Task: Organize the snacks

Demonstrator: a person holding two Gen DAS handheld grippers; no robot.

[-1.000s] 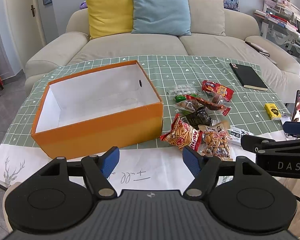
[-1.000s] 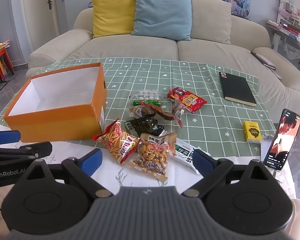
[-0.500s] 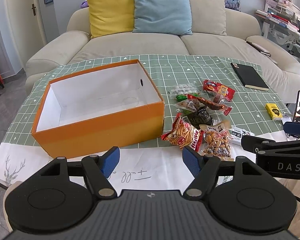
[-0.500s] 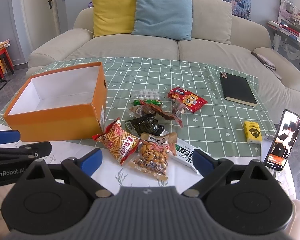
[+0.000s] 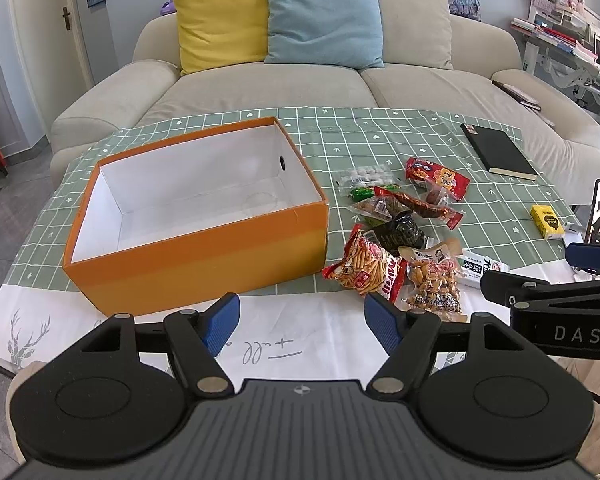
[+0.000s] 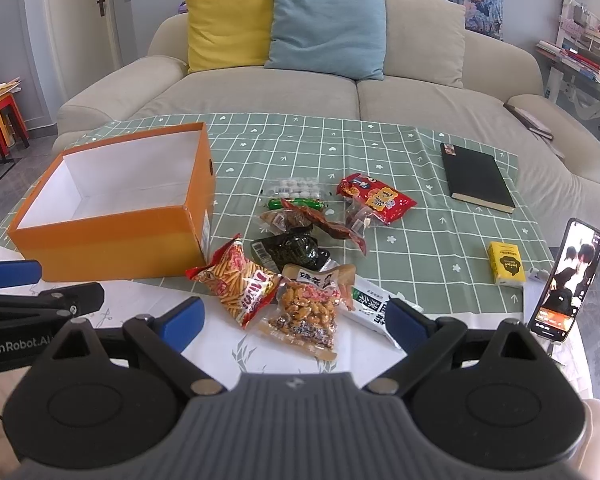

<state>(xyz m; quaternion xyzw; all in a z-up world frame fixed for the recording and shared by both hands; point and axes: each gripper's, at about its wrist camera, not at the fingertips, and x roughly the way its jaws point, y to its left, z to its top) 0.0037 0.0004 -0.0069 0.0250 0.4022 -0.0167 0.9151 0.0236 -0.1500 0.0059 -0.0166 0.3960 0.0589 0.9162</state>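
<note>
Living room, beige sofa (image 5: 340,88) behind a low table (image 5: 380,136) with a green grid cloth. Left gripper (image 5: 300,322): blue fingers (image 5: 220,322) spread wide, nothing between them, touching nothing, hanging over the white near edge of the cloth. Right gripper (image 6: 296,322): fingers (image 6: 182,322) also wide apart, empty; the near end of the peanut pack (image 6: 306,312) shows in the gap, not pinched. Orange box (image 5: 196,216), open top, white inside, empty; long axis runs left-right across the table, slightly skewed, far right corner swung toward the sofa. Snack pile sits just right of the box: striped stick-snack bag (image 5: 364,270) nearest the box's front right corner, lying diagonal; peanut pack touching its right side, long axis toward the grippers; white-green sachet (image 6: 370,304) tucked under the peanut pack's right edge; dark seaweed pack (image 6: 290,248) behind those; long red sausage stick (image 6: 324,222) diagonal across the pile; green sausage (image 6: 296,203) and clear pack of white candies (image 6: 296,189) furthest back, both left-right; red bag (image 6: 376,198) to the far right of the pile. Further right of the box: black notebook (image 6: 476,178), yellow tissue pack (image 6: 506,269), propped phone (image 6: 566,280) with screen on.
</note>
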